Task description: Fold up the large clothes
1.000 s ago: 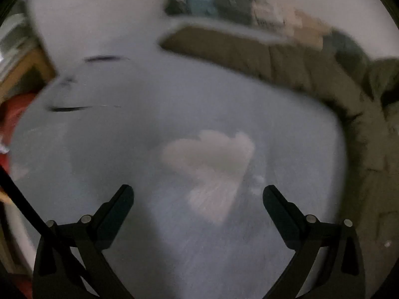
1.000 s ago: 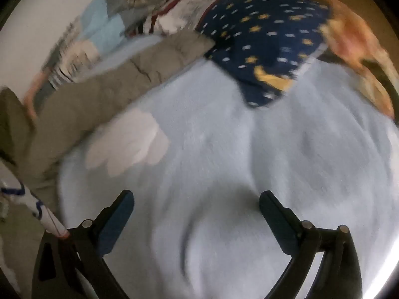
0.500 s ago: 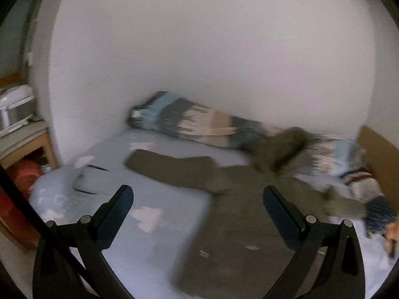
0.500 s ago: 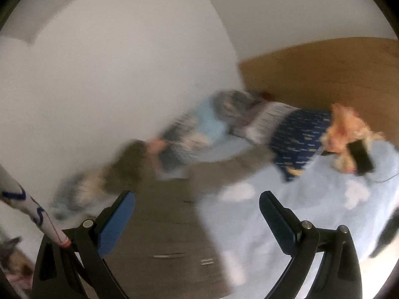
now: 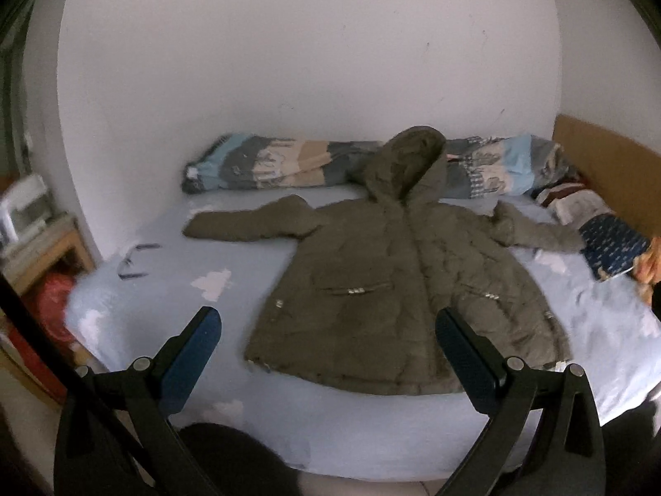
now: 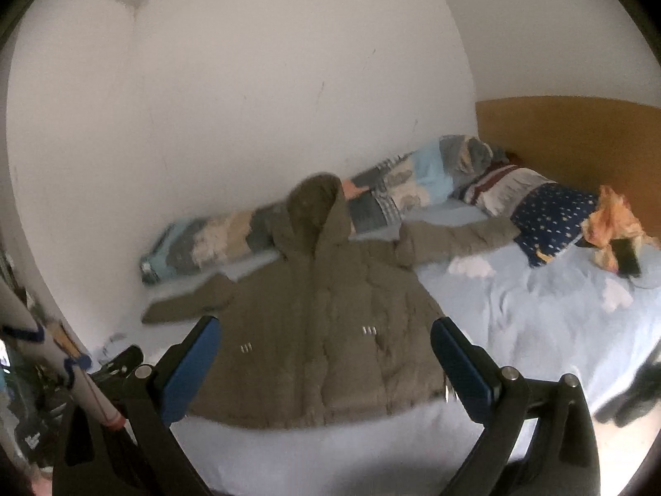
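Nearest to me, my left gripper [image 5: 328, 332] stands spread wide and holds nothing, poised above the near edge of the bed [image 5: 372, 425]. My right gripper [image 6: 326, 343] is likewise fully released and empty, at the same height. I judge both are held back here to survey the garment before a first grasp; no fold has yet been made.

Just beyond the fingers lies the olive coat [image 5: 396, 281], front side up, spread flat on the light blue sheet [image 5: 173, 289]. Its hem sits closest to me, at 6 o'clock of the garment, and its hood [image 5: 407, 165] points to 12 o'clock, propped against the rolled blanket [image 5: 272, 165]. The left sleeve [image 5: 252, 223] extends toward 9 o'clock and the right sleeve [image 5: 537, 227] toward 3 o'clock. This spread layout suits folding: both sleeves are free to be brought across the body.

At 3 o'clock of the bed, the starred navy pillow [image 6: 549, 215] touches the right cuff and may obstruct that sleeve. An orange item [image 6: 611, 223] lies past it, by the wooden headboard [image 6: 570, 132]. The white wall [image 5: 310, 62] closes the far side.
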